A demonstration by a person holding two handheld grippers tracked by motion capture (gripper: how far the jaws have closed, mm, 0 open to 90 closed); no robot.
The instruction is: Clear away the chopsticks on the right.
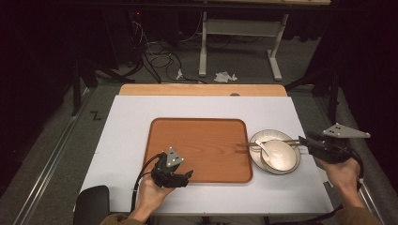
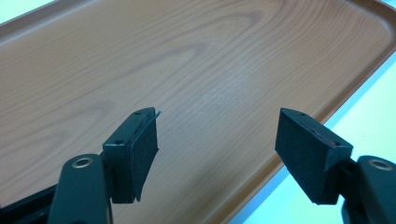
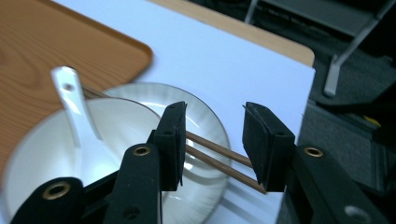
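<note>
A brown wooden tray (image 1: pixel 197 140) lies in the middle of the white table top. Right of it a pale bowl (image 1: pixel 281 157) sits on a ribbed plate (image 1: pixel 267 135), with a white spoon (image 1: pixel 264 149) in the bowl and a pair of chopsticks (image 1: pixel 263 143) laid across its rim. My right gripper (image 1: pixel 304 143) reaches in from the right. In the right gripper view its jaws (image 3: pixel 215 112) stand apart with the chopsticks (image 3: pixel 215 156) running between them and the spoon (image 3: pixel 74 102) beyond. My left gripper (image 1: pixel 185 169) hovers open over the tray's front part (image 2: pixel 187 70), its jaws (image 2: pixel 217 121) holding nothing.
The white sheet (image 1: pixel 141 112) covers a wooden table whose far edge (image 1: pixel 202 89) shows. Beyond it are a grey floor with cables (image 1: pixel 159 61) and a white stand's legs (image 1: pixel 274 65). A dark rounded object (image 1: pixel 91 201) sits at the near left corner.
</note>
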